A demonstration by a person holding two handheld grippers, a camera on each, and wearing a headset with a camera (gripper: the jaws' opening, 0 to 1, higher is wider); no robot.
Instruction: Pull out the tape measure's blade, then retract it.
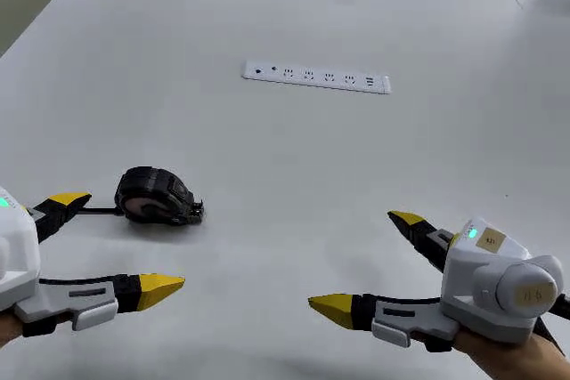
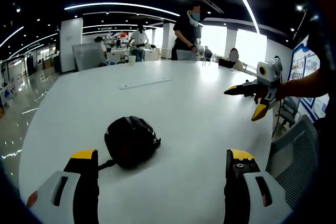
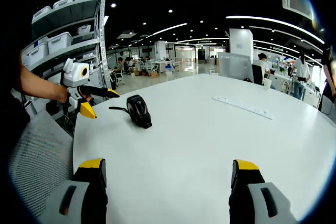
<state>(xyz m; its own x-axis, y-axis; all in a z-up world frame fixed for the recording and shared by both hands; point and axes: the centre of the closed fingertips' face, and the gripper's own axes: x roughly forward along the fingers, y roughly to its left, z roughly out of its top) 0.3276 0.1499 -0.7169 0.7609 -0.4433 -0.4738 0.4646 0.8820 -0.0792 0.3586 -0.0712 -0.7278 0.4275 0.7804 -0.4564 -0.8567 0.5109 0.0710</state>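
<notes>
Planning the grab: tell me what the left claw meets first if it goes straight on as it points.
Probably the tape measure, lying on the table just ahead of the open left claw, off-centre toward one jaw; depth is uncertain.

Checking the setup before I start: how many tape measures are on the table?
1. The black tape measure lies on the white table just ahead of the open left gripper, with a power strip farther off. Nothing there looks able to hide another.

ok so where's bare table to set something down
The table is bare between the power strip and the tape measure, and to their right. Also bare between the left tongs and right tongs. Tightest by the tape measure, beside the left tongs.
</notes>
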